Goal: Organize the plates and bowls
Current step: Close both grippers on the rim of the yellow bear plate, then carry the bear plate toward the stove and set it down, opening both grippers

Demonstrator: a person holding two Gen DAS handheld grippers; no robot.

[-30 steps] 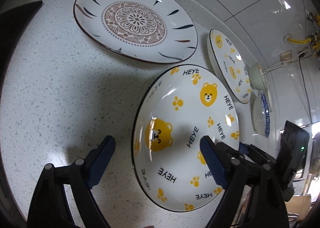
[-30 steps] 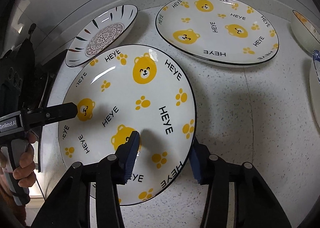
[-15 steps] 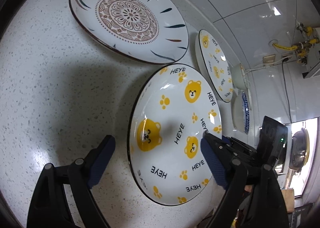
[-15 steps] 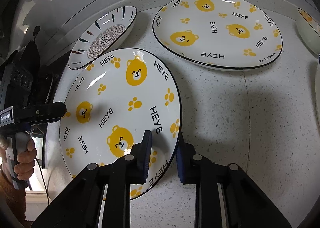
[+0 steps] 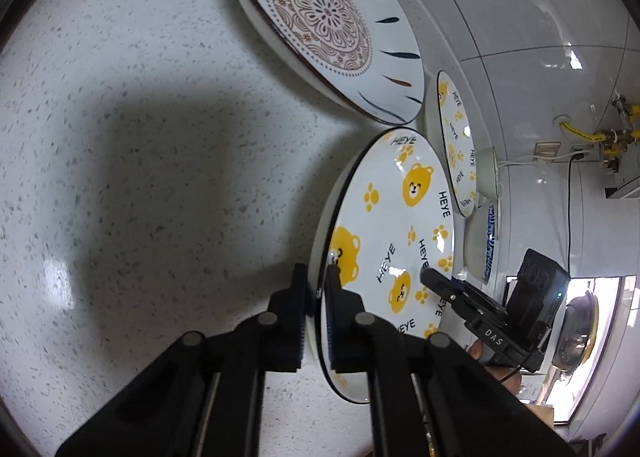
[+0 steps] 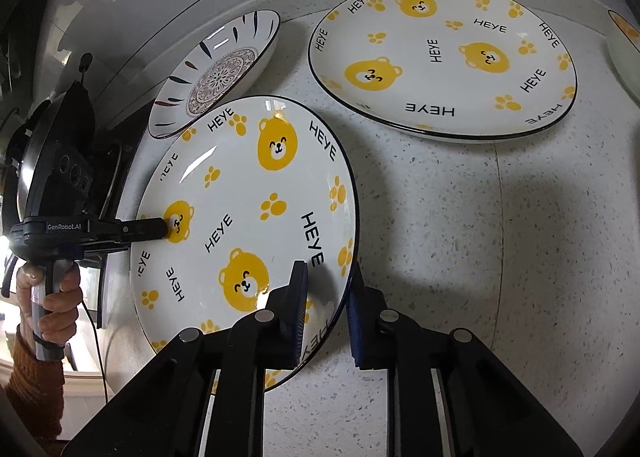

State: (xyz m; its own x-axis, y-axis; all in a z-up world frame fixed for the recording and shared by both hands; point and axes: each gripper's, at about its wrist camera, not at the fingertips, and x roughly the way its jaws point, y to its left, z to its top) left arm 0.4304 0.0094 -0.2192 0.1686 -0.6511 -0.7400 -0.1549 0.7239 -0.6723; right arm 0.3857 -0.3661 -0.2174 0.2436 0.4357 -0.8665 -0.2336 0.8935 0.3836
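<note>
A white plate with yellow bears (image 5: 400, 225) (image 6: 248, 185) sits near the middle of the speckled counter, held at two opposite sides. My left gripper (image 5: 316, 277) is shut on its near rim, one finger under the plate and one on the inner face. The right wrist view shows the same gripper (image 6: 160, 227) at the plate's left edge. My right gripper (image 6: 328, 277) straddles the opposite rim; its jaws are closing and the pads press on the rim. In the left wrist view, that right gripper (image 5: 428, 277) shows at the plate's far side.
A second bear plate (image 6: 440, 57) (image 5: 456, 137) and a plate with a mandala pattern (image 5: 320, 17) (image 6: 216, 73) lie by the wall. Bowls (image 5: 486, 173) stand beyond them. A dark pan (image 6: 40, 145) stands at the counter's left end. A hand (image 6: 60, 297) holds the left gripper's handle.
My left gripper has come in to the bear plate's rim and gone from wide open to shut on it. The right gripper's jaws have narrowed onto the opposite rim.
</note>
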